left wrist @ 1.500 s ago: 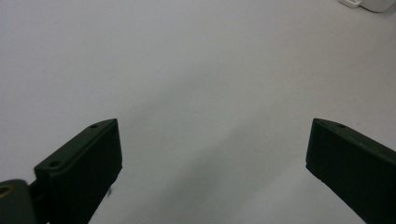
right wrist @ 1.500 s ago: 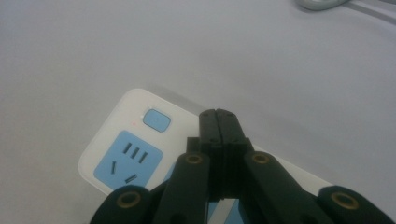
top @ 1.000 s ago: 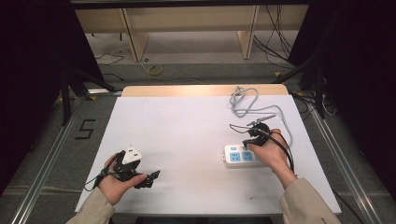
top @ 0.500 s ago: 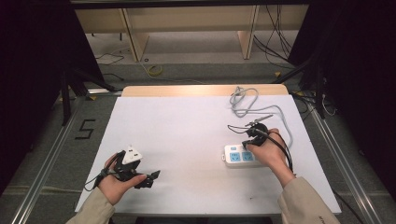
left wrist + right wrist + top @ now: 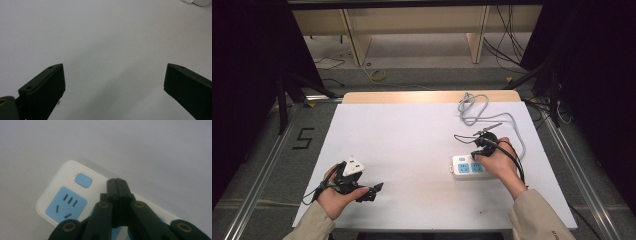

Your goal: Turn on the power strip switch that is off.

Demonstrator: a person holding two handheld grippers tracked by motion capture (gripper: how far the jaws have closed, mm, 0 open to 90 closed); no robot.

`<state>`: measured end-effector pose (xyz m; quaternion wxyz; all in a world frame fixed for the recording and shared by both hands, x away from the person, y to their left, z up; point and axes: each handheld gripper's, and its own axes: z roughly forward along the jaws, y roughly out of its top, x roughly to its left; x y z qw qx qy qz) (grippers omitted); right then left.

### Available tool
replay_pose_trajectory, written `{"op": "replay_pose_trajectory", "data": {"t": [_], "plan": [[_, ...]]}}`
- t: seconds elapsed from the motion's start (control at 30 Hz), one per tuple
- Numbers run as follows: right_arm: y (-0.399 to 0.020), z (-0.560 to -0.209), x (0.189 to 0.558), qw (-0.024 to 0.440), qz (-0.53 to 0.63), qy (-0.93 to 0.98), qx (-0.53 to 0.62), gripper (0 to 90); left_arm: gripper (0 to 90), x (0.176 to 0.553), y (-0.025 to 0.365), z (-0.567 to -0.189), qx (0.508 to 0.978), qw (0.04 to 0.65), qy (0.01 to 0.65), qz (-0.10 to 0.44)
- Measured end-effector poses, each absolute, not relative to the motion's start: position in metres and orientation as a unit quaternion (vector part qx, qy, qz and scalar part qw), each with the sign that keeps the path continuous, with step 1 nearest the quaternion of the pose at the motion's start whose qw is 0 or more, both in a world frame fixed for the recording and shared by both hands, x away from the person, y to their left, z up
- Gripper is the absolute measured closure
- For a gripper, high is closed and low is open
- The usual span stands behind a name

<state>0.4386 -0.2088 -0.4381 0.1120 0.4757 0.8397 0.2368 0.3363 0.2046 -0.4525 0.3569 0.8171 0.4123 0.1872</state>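
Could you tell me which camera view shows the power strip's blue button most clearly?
The right gripper view: the button sits close and sharp near the strip's end. In the high view the power strip is small; the left gripper view catches a white corner.

One power strip (image 5: pixel 468 167), white: two blue socket faces, one blue switch button (image 5: pixel 83 180) beyond right gripper's fingertips. One grey cable (image 5: pixel 479 112). One white table (image 5: pixel 422 145). Two grippers: left gripper (image 5: pixel 374 190), right gripper (image 5: pixel 474 154). Two hands.

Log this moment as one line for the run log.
left gripper: open, over bare table | right gripper: shut, empty, above power strip near its switch button | indicator light: red
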Motion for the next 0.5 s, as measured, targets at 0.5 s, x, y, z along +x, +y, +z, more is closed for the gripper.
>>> {"op": "replay_pose_trajectory", "data": {"t": [0.5], "plan": [[-0.2065, -0.4379, 0.4402, 0.108, 0.224, 0.841, 0.481, 90.0, 3.1, 0.336, 0.2045, -0.4526, 0.817, 0.357, 0.413, 0.189]]}}
